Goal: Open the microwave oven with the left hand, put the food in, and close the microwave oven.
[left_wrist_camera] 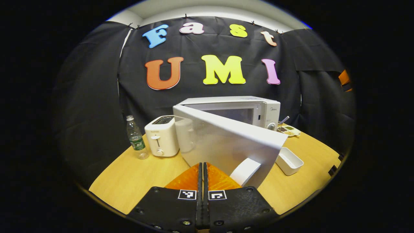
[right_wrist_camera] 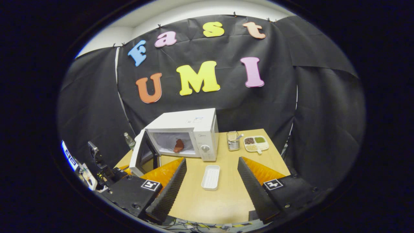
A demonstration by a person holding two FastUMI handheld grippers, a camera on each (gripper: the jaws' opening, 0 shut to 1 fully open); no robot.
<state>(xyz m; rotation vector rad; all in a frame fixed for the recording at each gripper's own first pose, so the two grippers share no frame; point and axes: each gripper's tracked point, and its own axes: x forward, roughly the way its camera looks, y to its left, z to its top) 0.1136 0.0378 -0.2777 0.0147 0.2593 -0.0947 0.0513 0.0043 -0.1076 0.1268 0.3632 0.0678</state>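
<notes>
My left hand-held gripper point(left_wrist_camera: 202, 170) has its two orange fingers pressed together with nothing between them, pointing at the outer face of the microwave door point(left_wrist_camera: 226, 142). In the left gripper view the door stands swung out toward me at 12 o'clock, just beyond my fingertips; I cannot tell whether they touch it. The white door handle point(left_wrist_camera: 245, 171) sits at about 1 o'clock from the tips, just beside them. The microwave point(right_wrist_camera: 190, 132) body is behind the door, on the wooden desk point(right_wrist_camera: 226, 194). In the right gripper view the cavity is open and a reddish-brown piece of food point(right_wrist_camera: 178, 145) lies inside it, at about 11 o'clock from my right hand-held gripper point(right_wrist_camera: 212, 176). That gripper is spread wide and holds nothing, hovering level over the near part of the desk, well apart from the microwave. An empty white tray point(right_wrist_camera: 210, 177) lies on the desk between its two fingers in that view, in front of the microwave's control panel. At 8 o'clock in the right gripper view, the black body of my left unit shows beside the open door. Other items: a white toaster point(left_wrist_camera: 161, 136) and a plastic water bottle point(left_wrist_camera: 136, 137) at 10 o'clock of the left gripper, a metal holder point(right_wrist_camera: 233, 140) and a divided dish point(right_wrist_camera: 256, 143) of grains to the right of the microwave.
</notes>
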